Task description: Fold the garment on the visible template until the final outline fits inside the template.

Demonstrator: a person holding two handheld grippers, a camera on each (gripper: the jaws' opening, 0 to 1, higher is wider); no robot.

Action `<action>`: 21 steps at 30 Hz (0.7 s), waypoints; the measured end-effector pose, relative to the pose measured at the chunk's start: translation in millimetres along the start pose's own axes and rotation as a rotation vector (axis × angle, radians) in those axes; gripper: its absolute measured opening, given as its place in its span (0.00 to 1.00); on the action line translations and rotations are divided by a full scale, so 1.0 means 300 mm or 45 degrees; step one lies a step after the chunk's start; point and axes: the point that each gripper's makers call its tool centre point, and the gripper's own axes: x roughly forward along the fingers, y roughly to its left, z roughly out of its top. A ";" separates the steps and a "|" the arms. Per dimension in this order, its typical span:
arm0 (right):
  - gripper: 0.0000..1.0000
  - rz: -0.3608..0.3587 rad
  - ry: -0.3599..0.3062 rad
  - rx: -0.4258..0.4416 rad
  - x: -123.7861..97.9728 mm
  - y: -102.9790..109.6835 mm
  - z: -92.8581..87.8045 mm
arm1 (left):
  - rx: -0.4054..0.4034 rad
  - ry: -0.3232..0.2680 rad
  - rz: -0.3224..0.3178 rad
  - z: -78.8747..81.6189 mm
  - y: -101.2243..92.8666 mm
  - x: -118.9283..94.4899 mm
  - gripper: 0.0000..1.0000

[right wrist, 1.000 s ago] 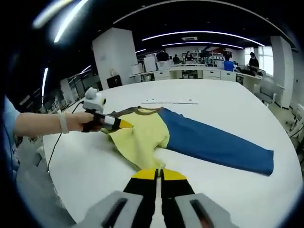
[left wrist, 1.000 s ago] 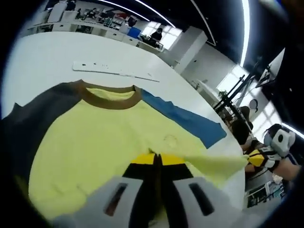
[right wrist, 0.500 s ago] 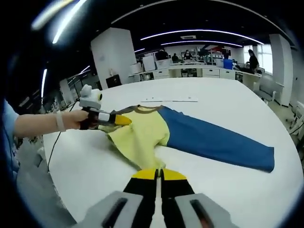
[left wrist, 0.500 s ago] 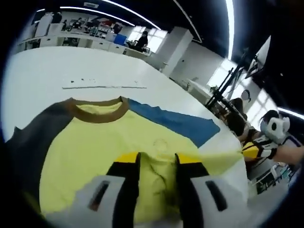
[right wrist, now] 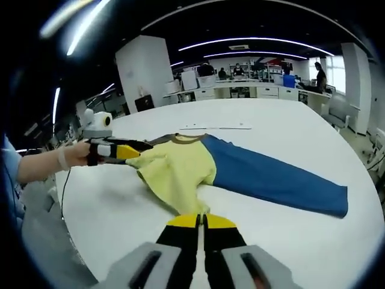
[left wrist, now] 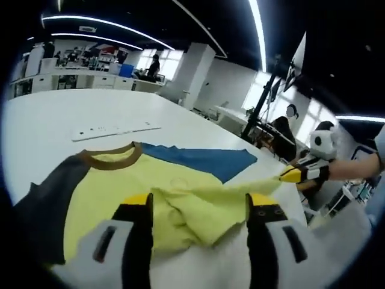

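Note:
A yellow shirt [left wrist: 150, 186] with a brown collar [left wrist: 109, 158], a blue sleeve [left wrist: 198, 159] and a dark grey sleeve [left wrist: 45, 198] lies spread on the white table [left wrist: 54, 111]. My left gripper [left wrist: 200, 203] hovers open just above its bunched yellow body, holding nothing. From the right gripper view, the left gripper [right wrist: 135, 149] hangs beside the shirt's [right wrist: 177, 171] edge. My right gripper [right wrist: 201, 220] is shut on the shirt's yellow hem, and the blue sleeve [right wrist: 271, 177] stretches to the right. In the left gripper view the right gripper [left wrist: 292, 174] pulls a corner of the hem taut.
A long white strip with small marks [left wrist: 114, 128] lies on the table beyond the collar, and it is the white strip [right wrist: 216, 127] behind the shirt. A person's hand [right wrist: 72, 155] holds the left gripper. Desks and people stand far behind the table [right wrist: 289, 120].
My left gripper has opened wide, let go of the yellow fabric and drawn back from the shirt. The right gripper has stayed shut on the hem.

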 end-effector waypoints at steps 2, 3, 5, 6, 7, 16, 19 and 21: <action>0.00 0.001 0.000 0.000 0.000 0.001 0.000 | 0.002 0.012 -0.004 -0.018 -0.013 -0.018 0.54; 0.00 0.001 0.000 -0.001 0.000 0.002 -0.001 | -0.005 0.027 -0.014 -0.034 -0.023 -0.028 0.51; 0.00 0.002 0.001 0.001 0.000 0.004 -0.003 | -0.036 0.036 -0.023 -0.056 -0.033 -0.041 0.41; 0.00 0.002 0.001 0.001 0.001 0.004 -0.004 | -0.045 0.038 -0.022 -0.065 -0.034 -0.043 0.39; 0.00 0.001 0.002 0.001 0.000 0.004 -0.006 | -0.060 0.044 -0.014 -0.075 -0.031 -0.045 0.37; 0.00 0.001 -0.005 0.008 -0.004 0.004 -0.006 | -0.176 0.116 0.023 -0.167 -0.003 -0.022 0.20; 0.00 -0.001 -0.007 0.010 -0.004 0.004 -0.007 | -0.212 0.138 0.056 -0.186 0.011 -0.013 0.15; 0.00 -0.002 -0.012 0.014 -0.003 0.004 -0.007 | -0.255 0.133 0.048 -0.187 0.006 -0.007 0.06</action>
